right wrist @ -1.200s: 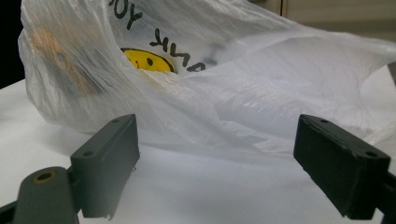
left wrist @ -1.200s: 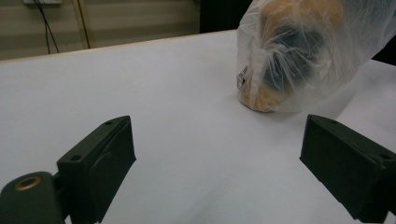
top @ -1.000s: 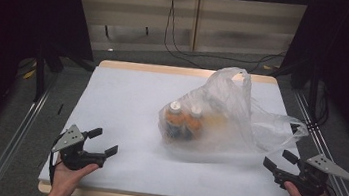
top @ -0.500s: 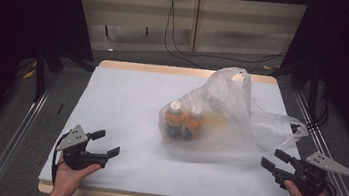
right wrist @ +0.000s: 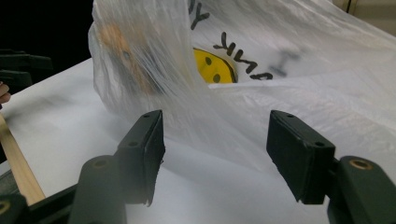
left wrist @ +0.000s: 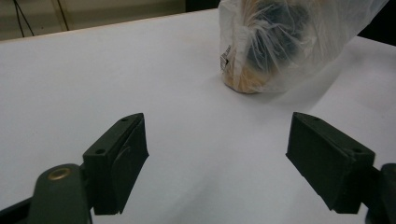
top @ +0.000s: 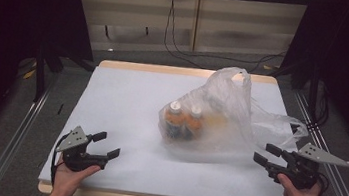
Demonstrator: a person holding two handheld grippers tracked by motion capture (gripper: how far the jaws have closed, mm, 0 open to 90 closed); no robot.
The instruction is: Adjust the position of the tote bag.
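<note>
Your right gripper (top: 267,156) stands open and empty, jaws having just narrowed, beside the plastic bag (top: 230,116) lying right of the table (top: 122,96) centre. Left gripper (top: 106,145) likewise open, well apart. Risk: pinching only loose film lets the bottles (top: 183,122) roll and the bag slip.

A crumpled, translucent white plastic bag (top: 225,119) printed with a yellow smiley face lies on its side on the right half of the table, holding two orange bottles with white caps (top: 183,121) lying side by side, caps pointing away.
</note>
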